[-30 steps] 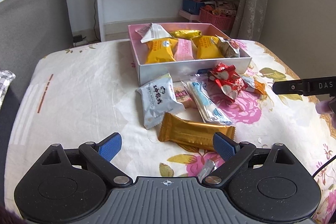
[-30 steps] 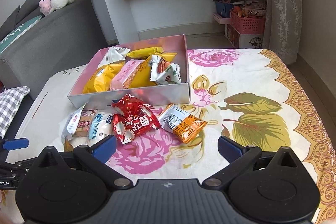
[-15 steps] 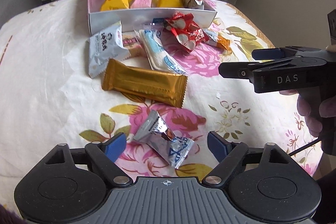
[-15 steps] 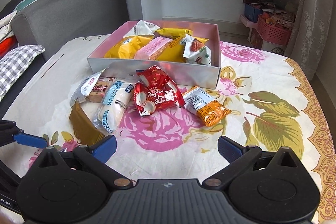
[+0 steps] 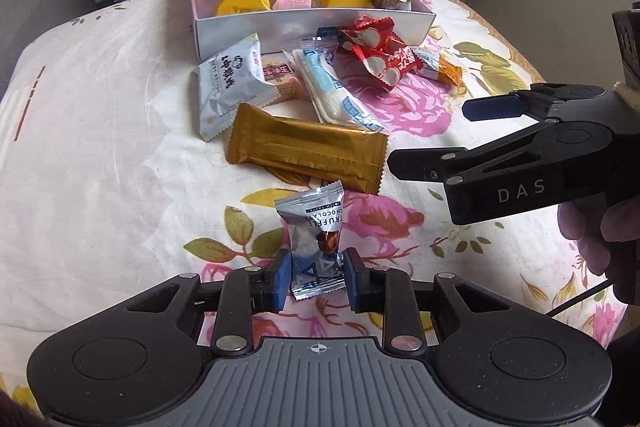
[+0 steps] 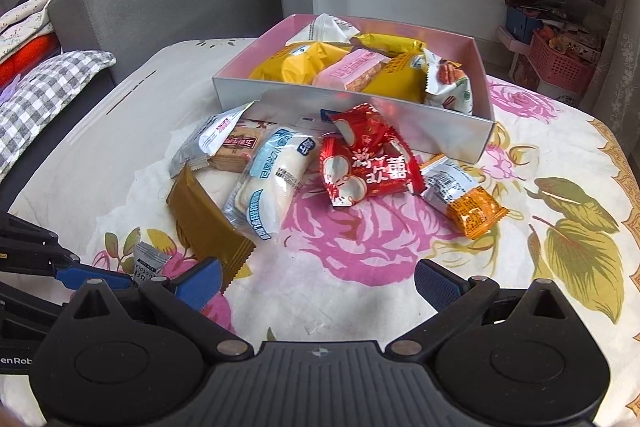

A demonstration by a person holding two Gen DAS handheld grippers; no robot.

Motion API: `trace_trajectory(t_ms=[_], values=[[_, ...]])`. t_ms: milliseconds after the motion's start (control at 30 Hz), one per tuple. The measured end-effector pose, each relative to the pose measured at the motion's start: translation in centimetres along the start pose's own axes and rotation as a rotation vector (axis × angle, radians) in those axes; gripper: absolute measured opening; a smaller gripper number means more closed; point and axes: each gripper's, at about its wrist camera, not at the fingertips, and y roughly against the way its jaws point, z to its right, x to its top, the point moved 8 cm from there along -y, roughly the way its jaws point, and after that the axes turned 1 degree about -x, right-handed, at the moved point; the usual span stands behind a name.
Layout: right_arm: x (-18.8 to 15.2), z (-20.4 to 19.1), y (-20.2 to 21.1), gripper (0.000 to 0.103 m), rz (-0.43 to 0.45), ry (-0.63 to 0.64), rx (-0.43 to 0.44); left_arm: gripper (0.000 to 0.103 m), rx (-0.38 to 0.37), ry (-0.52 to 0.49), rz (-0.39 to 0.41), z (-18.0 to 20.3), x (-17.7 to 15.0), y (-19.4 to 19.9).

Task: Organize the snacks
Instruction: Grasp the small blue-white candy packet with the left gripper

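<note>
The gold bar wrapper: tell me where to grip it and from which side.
Grip the gold bar wrapper across its narrow width near the middle, coming from above with open jaws. It lies flat and long on the tablecloth, its crimped ends flimsy; the near long edge is clear of other snacks.

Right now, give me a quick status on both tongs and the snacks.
Left tongs just closed on the silver chocolate packet. Right tongs open, empty, over the cloth. Loose snacks lie before the pink box; gold bar sits nearest, nothing blocking.
</note>
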Motion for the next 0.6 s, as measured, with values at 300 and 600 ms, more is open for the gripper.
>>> trace_trajectory(t_ms=[300,600], values=[[1.0,-3.0,-1.1,0.092,0.045,0.084,0.034,0.025,0.148,-0.004,0.071,-6.6,-0.1,1.5],[2.4,-6.8,-1.8,0.077,0.111,0.251,0.102,0.032,0.146,0.038,0.168,-10.8,0.0,1.9]])
